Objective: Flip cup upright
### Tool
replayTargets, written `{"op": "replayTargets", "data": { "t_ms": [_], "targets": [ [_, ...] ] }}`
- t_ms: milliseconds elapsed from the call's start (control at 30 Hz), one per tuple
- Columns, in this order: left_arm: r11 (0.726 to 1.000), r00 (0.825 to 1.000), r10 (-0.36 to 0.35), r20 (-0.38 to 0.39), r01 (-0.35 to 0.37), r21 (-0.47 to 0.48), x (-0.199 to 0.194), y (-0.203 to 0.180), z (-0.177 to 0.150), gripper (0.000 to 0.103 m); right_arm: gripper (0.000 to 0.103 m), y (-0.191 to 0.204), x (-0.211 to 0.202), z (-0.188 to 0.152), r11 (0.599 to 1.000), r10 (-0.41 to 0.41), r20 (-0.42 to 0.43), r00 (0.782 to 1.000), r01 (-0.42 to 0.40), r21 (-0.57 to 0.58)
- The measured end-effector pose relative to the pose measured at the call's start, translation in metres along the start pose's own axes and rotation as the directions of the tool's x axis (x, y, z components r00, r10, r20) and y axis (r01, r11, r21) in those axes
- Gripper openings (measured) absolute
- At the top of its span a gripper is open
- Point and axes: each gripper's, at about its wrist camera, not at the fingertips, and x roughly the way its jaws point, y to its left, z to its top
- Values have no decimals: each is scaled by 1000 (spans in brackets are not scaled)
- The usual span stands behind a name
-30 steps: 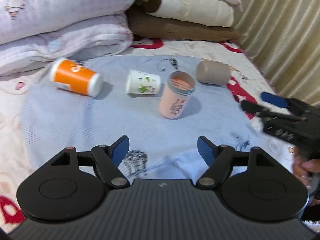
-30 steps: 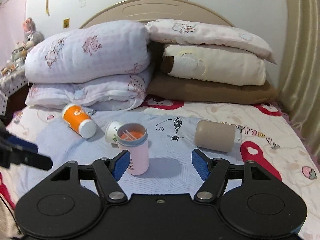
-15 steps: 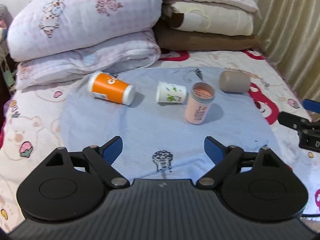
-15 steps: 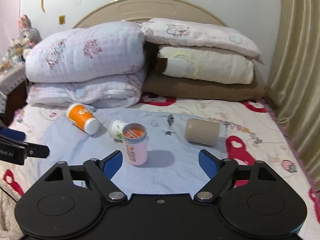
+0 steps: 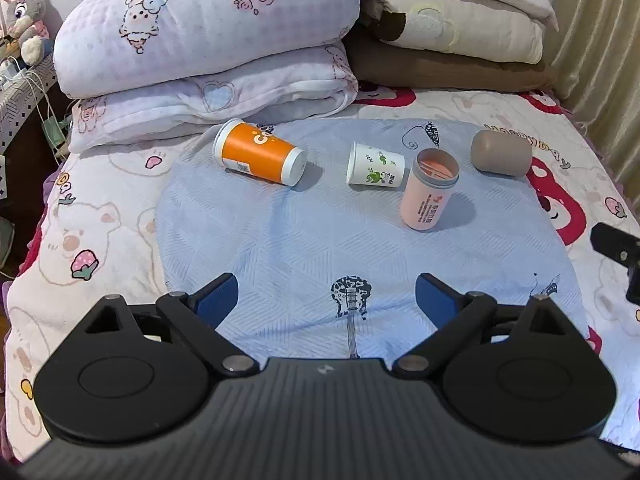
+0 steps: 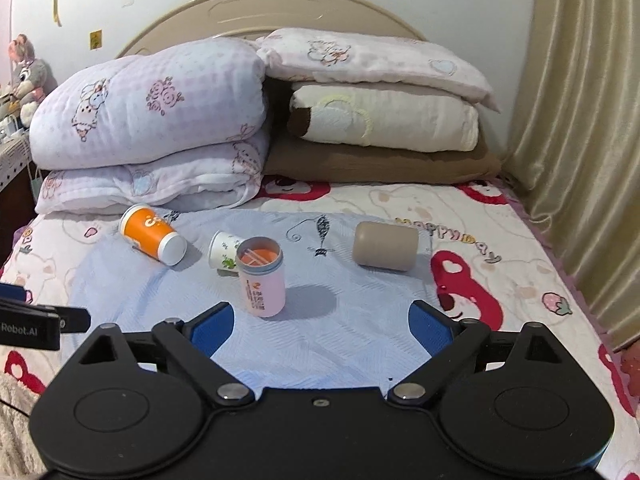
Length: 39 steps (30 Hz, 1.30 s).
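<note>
A pink cup (image 5: pixel 430 190) (image 6: pixel 262 278) stands upright on the blue cloth (image 5: pixel 320 240), open end up. An orange cup (image 5: pixel 258 152) (image 6: pixel 152 234), a small white cup with green leaves (image 5: pixel 374 165) (image 6: pixel 223 249) and a taupe cup (image 5: pixel 501 153) (image 6: pixel 385 246) lie on their sides. My left gripper (image 5: pixel 326 300) is open and empty, held back over the cloth's near part. My right gripper (image 6: pixel 320 320) is open and empty, near the pink cup but apart from it.
Folded quilts (image 5: pixel 208 40) and stacked pillows (image 5: pixel 452 32) fill the head of the bed behind the cups. A curtain (image 6: pixel 580 120) hangs at the right. A nightstand with a plush toy (image 5: pixel 24 20) is at the left. The other gripper's tip shows at the right edge of the left wrist view (image 5: pixel 616 244).
Both grippers have pulled back and up from the cups, so the cups look smaller and farther. Both stay open. The cups have not moved.
</note>
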Motion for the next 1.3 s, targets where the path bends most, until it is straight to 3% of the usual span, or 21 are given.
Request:
{"op": "replayTargets", "data": {
  "t_ms": [700,1300],
  "targets": [
    [999,999,31,8,-30,-32,10,7,-9,97,96,2,-4,-11,1000,-29,37,999,28,6],
    [998,998,64,-8,-64,22,14,-2,-14,97,96,-3,-4,-12,998,-56,37,998,56,6]
  ]
}}
